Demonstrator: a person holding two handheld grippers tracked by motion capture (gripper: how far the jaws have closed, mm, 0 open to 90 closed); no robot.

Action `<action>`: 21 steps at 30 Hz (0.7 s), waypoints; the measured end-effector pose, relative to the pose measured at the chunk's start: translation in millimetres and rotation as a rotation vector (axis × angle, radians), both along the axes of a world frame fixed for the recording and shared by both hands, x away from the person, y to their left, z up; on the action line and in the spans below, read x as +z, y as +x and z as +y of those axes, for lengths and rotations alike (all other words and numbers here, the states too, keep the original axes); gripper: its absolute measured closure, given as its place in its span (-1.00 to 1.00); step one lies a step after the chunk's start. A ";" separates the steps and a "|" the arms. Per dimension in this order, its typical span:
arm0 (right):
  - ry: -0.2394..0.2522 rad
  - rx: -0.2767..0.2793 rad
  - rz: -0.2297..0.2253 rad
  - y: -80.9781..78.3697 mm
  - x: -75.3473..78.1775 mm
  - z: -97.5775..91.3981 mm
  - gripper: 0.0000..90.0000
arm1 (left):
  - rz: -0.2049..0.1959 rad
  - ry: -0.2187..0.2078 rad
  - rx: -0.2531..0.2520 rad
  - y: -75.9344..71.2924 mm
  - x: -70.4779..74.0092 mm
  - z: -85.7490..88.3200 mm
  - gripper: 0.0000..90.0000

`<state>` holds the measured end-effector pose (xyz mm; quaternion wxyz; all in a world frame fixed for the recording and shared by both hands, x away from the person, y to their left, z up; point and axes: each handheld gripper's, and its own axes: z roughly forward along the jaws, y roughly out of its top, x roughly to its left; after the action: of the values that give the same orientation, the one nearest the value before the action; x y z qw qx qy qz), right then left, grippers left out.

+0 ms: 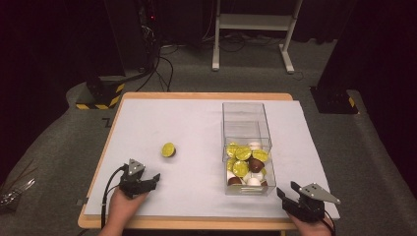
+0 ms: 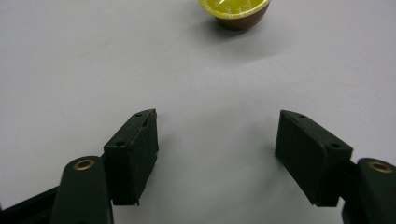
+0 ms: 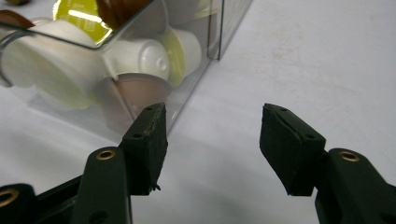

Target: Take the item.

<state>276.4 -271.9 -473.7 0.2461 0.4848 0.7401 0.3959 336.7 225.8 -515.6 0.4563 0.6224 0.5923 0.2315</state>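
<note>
Left gripper (image 1: 156, 178) low over the near-left of the white worktop (image 1: 196, 123), held by a hand (image 1: 123, 206) coming in from the bottom edge; jaws parted, nothing between them, pointing toward the small brown capsule with a yellow-green foil lid (image 1: 168, 149). That capsule sits alone on the worktop ahead of the jaws, apart from them (upright in the left gripper view (image 2: 236, 10)).

Right gripper (image 1: 282, 194) at the near-right corner, jaws also released and empty, just beside the near end of the clear rectangular plastic box (image 1: 246, 115). Box holds a heap of capsules (image 1: 246, 164), yellow-green lidded, white and brown. Its wall stands just ahead of one right pad (image 3: 149, 140).
</note>
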 end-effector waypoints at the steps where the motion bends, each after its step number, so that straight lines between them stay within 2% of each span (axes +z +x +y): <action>1: -0.002 0.006 0.001 -1.5 -0.1 1.0 -0.08 | -0.003 -0.004 0.001 0.1 -0.1 -0.2 -0.33; 8: -0.008 0.043 0.007 -11.4 -1.2 10.6 -0.10 | 0.000 0.000 -0.002 0.1 0.0 0.2 -0.33; 13: -0.008 0.053 0.011 -13.5 -2.6 13.3 -0.10 | -0.003 -0.012 0.004 0.4 0.1 0.0 -0.33; 21: -0.007 0.080 0.012 -14.4 -3.4 21.5 -0.15 | 0.003 0.004 -0.005 0.2 0.2 0.3 -0.34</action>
<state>262.0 -250.5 -477.1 0.2273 0.4563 0.7616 0.4001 336.9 226.1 -515.5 0.4548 0.6251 0.5911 0.2303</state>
